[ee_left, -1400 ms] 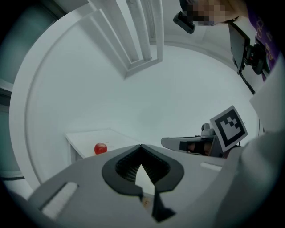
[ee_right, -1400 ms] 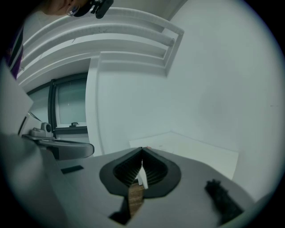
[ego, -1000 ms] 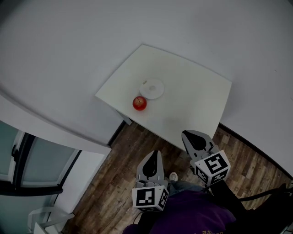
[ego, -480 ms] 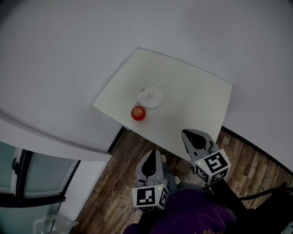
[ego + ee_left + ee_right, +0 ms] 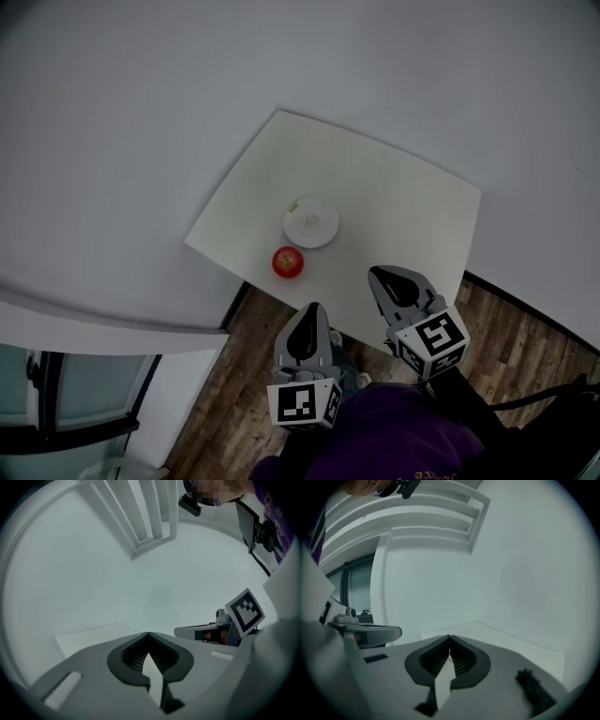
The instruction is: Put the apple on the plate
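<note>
In the head view a red apple lies on the white table near its front left edge. Just beyond it sits a small white plate, apart from the apple. My left gripper hangs over the floor, short of the table's front edge, jaws shut and empty. My right gripper is at the table's front edge, right of the apple, also shut and empty. Each gripper view shows its own jaws closed tip to tip, with only the table's far part behind; apple and plate are hidden there.
Wood-plank floor lies under the table's near side. A white wall stands behind and to the left. A window frame is at lower left. The person's purple sleeve fills the bottom.
The table, apple and plate have shifted lower and nearer in the head view as the person has moved toward them. Both grippers stay shut and have closed in on the table's front edge.
</note>
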A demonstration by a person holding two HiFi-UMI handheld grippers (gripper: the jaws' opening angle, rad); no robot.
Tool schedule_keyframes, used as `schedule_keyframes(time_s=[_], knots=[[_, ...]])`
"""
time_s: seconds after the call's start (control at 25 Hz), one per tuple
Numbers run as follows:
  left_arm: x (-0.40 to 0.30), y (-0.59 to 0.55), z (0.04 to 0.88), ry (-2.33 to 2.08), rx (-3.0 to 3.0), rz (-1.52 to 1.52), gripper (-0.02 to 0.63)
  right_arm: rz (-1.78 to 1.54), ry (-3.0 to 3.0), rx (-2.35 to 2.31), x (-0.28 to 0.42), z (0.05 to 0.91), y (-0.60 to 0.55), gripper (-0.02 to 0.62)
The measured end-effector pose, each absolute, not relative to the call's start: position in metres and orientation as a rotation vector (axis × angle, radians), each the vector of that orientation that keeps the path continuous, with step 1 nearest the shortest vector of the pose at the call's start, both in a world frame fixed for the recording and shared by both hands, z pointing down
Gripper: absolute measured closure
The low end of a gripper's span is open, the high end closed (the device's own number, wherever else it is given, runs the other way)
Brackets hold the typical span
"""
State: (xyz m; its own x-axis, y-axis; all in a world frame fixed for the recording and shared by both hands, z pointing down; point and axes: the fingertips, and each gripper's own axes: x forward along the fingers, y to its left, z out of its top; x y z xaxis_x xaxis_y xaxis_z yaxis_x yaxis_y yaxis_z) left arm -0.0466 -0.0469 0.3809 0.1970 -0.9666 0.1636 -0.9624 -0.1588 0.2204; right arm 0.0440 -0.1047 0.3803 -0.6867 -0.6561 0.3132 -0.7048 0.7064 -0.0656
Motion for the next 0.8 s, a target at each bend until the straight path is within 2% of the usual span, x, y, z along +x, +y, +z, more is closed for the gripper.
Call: schedule_keyframes(time_s=[0.2, 0.28, 0.8], knots=[[-0.063, -0.076, 0.392, -1.805, 2.194, 0.001, 0.597, 0.271, -2.629, 1.09, 0.033, 0.386, -0.128, 0.584], [-0.07, -0.088, 0.399, -1.797, 2.183, 0.02, 0.571, 0.274, -2.62, 1.098, 0.031, 0.387, -0.137, 0.584], [-0.111, -0.14, 0.478, -1.768, 2.015, 0.255, 0.52, 0.302, -2.575, 1.124, 0.017, 0.401, -0.179, 0.584]])
